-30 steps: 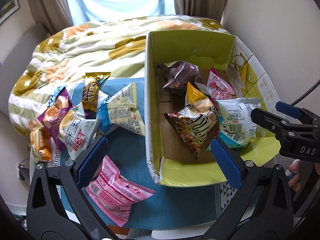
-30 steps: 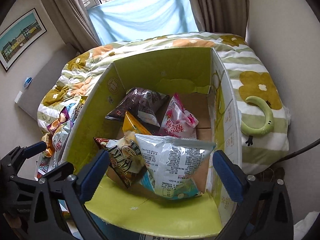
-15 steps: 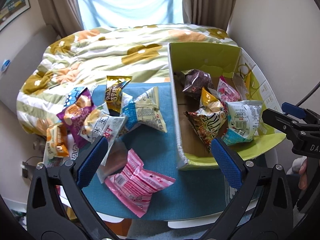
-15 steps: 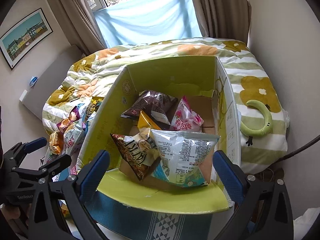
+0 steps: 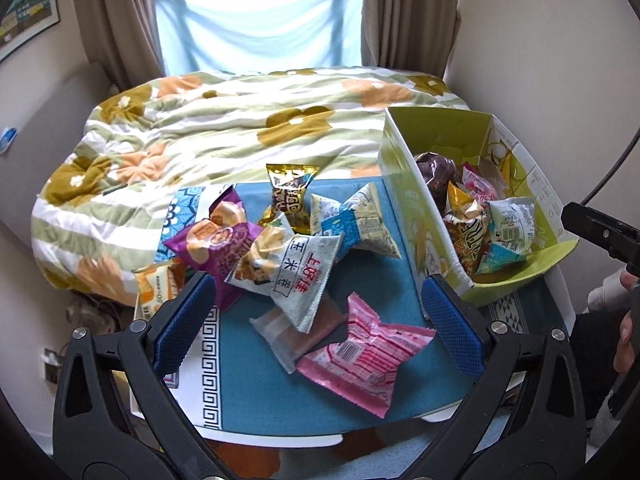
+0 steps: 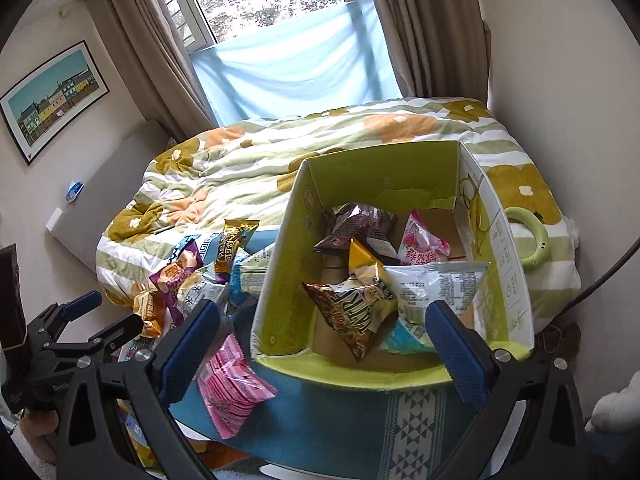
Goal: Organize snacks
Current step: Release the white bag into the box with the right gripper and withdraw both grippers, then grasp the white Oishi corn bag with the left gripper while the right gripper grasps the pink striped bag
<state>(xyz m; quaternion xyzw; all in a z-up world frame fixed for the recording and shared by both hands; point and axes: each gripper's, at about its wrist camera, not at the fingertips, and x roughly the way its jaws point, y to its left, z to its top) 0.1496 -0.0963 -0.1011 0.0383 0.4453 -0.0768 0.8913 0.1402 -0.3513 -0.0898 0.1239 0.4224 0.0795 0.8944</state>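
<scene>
Teal cloth covers the surface (image 5: 256,392), which stands against a bed under a flowered quilt (image 5: 208,128). On its right side sits a yellow-green cardboard box (image 6: 280,280), open at the top and already holding several packets, a white one with a barcode (image 5: 510,232) nearest its front flap. The loose snacks lie in a heap to the left of the box: a grey-white packet with red lettering (image 5: 292,276) on top, a purple one (image 5: 216,244) and a gold one (image 5: 290,196) behind it, a pale translucent pack (image 5: 292,336) partly under the grey one, and a pink packet (image 5: 364,356) closest to the near edge.

The left hand-held gripper (image 5: 316,332) hangs over this heap with its jaws spread wide and nothing between them; the pink packet lies just ahead and slightly right of its centre, long axis slanting from near-right to far-left. This one looks the nearer to the loose snacks, so the next pick is probably its job. The right hand-held gripper (image 6: 320,344), likewise spread and empty, faces the box.

The left view shows the heap packet by packet but only a slice of the box. The right view looks straight into the box, where bare cardboard still shows at the back, and the box wall hides much of the heap.
</scene>
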